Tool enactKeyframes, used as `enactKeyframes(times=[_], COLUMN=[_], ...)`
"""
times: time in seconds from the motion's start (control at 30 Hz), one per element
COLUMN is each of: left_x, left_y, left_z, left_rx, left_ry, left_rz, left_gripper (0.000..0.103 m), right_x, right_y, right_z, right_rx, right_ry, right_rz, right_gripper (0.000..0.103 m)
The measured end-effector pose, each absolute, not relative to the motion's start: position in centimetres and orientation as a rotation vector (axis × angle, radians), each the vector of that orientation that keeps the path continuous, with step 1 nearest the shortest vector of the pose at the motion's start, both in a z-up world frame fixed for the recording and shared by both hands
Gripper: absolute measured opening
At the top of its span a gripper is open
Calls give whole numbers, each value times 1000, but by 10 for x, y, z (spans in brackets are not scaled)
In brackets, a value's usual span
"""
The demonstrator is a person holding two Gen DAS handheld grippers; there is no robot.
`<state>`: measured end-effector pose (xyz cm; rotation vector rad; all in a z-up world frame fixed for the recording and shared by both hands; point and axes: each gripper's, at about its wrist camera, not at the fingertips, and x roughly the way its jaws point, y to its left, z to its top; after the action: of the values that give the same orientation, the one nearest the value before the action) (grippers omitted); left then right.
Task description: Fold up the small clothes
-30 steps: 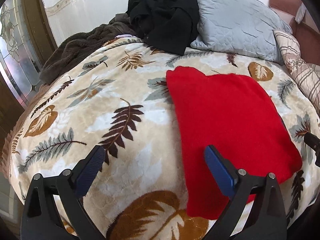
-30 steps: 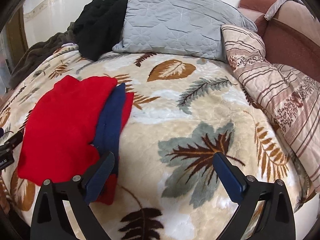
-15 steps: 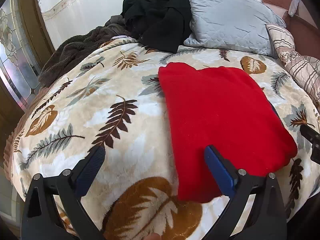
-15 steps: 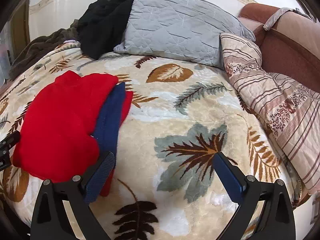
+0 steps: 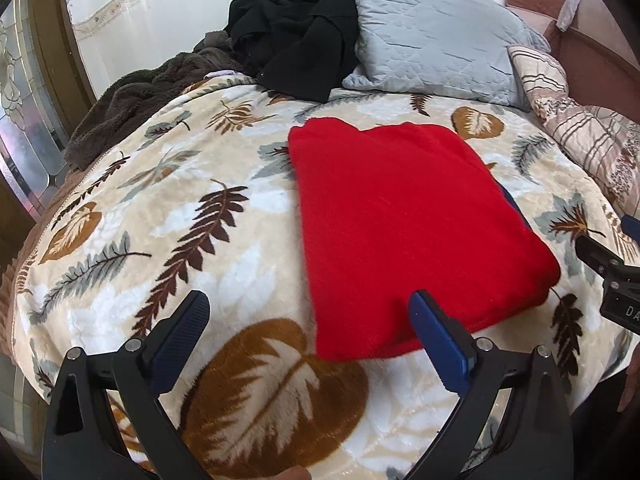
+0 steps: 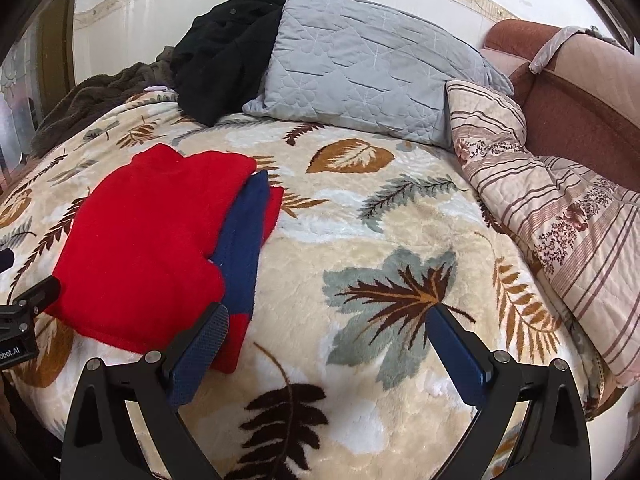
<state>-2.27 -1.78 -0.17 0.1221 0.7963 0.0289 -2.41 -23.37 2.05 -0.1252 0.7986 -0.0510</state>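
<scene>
A folded red garment lies flat on the leaf-patterned blanket. In the right wrist view the red garment shows a blue part along its right edge. My left gripper is open and empty, held above the blanket near the garment's near left corner. My right gripper is open and empty, held above the blanket to the right of the garment. The right gripper's body shows at the left wrist view's right edge.
A black coat, a grey quilted pillow and a dark brown fleece lie at the bed's far end. A striped quilt lies on the right, with a brown sofa behind it.
Both grippers have drawn back and up from the bed, so the folded garment looks smaller and farther away. Both stay open. The garment has not moved.
</scene>
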Motion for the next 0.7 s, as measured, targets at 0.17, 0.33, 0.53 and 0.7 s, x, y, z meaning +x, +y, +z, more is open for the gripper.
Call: enactKeyframes(times=[0.17,0.33,0.53,0.7], left_x=[-30,-33,-33,-36], left_y=[-22,-24,-27,-29], left_z=[0,-1,-4,0], left_rx=[125,119,95,55], left_ry=[788,796,839,832], left_rz=[12,-1,-42,-83], left_gripper=[101,101,101,101], right_x=[-28,-32,-32,-30], right_y=[-234,-237,-239,-240], right_z=[19,19,17,16], right_rx=[-108,-90,-70,-52], right_ry=[802,805,816,825], right_rz=[-41,-47,-50,-48], right_gripper=[100,100,100,100])
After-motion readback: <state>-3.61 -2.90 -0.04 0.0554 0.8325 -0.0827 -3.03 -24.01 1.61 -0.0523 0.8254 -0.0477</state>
